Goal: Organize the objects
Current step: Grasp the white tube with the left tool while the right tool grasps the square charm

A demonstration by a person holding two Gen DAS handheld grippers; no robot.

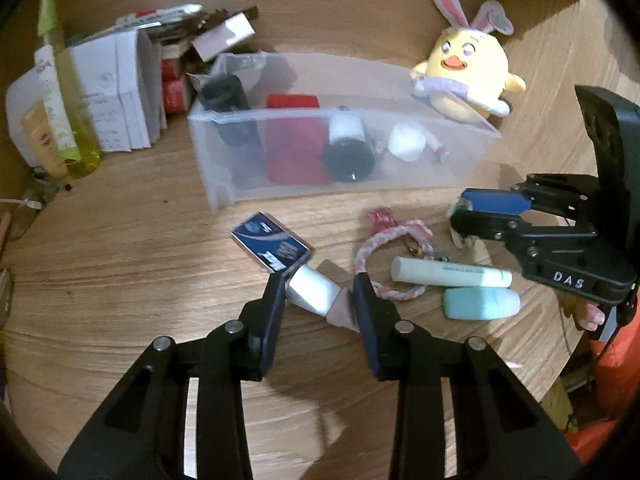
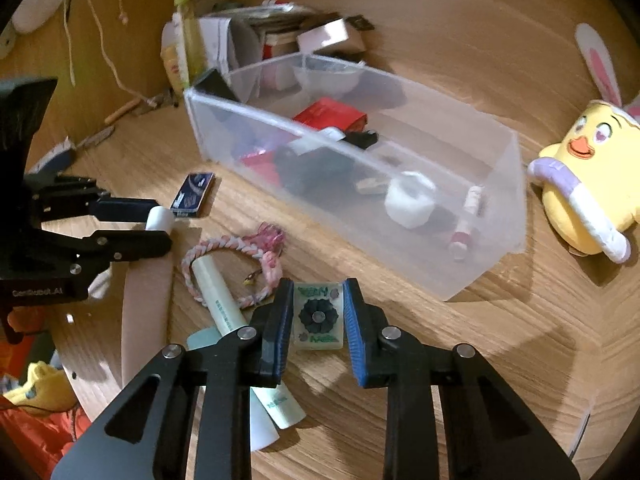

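A clear plastic bin (image 1: 448, 156) (image 2: 496, 216) on the wooden table holds red, black and white items. My left gripper (image 1: 320, 286) (image 2: 158, 220) is closed around a white and pink tube (image 1: 316, 292) (image 2: 159, 216) just above the table. My right gripper (image 2: 318, 308) (image 1: 460, 216) is shut on a small pale green case with a dark flower (image 2: 319, 318), held above the table near the bin's front wall. A dark blue card box (image 1: 272, 246) (image 2: 192, 194), a pink braided rope (image 1: 380, 248) (image 2: 224, 248) and pale green tubes (image 1: 452, 274) (image 2: 224, 300) lie in front of the bin.
A yellow chick plush with bunny ears (image 1: 468, 76) (image 2: 588, 184) sits right of the bin. Boxes, bottles and a yellow-green bottle (image 1: 68, 100) (image 2: 188, 40) crowd the back left. The table's round edge (image 1: 560, 364) runs at the near right.
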